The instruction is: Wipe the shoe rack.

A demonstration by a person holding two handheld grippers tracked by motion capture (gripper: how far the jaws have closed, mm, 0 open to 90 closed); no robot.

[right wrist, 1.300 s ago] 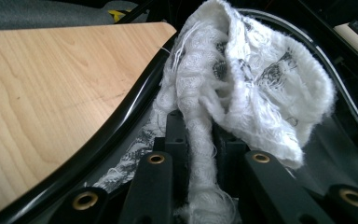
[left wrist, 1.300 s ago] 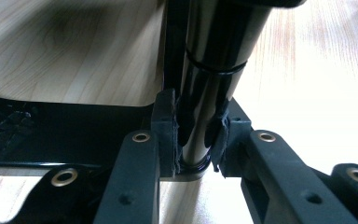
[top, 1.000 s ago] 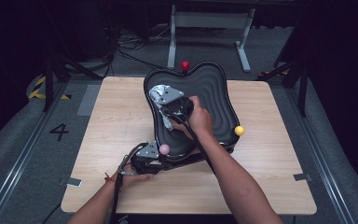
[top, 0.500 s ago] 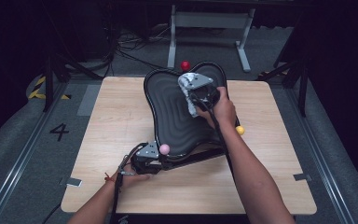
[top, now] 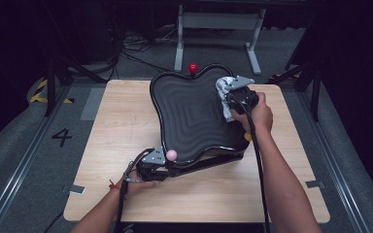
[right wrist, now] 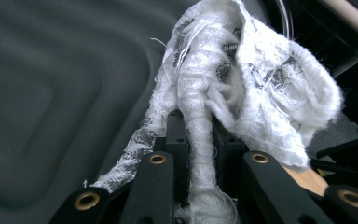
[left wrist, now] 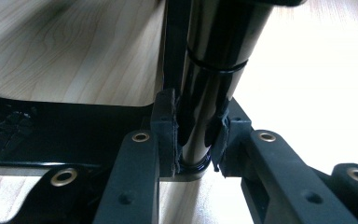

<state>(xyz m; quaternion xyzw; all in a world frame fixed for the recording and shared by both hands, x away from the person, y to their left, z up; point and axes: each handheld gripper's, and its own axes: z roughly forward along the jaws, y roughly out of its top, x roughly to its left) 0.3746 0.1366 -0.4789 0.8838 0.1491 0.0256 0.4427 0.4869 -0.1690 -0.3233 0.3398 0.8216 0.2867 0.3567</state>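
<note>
White, frayed cloth (right wrist: 242, 88) bunches, clamped in the right gripper (right wrist: 200, 140) over the ridged black tray (top: 189, 109).

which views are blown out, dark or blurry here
Left gripper view: the wooden table at right is washed out to white, with glare streaks on the black post. High view: the surroundings are nearly black; the tabletop is evenly lit. Right gripper view: the white cloth is sharp; the tray is soft.
</note>
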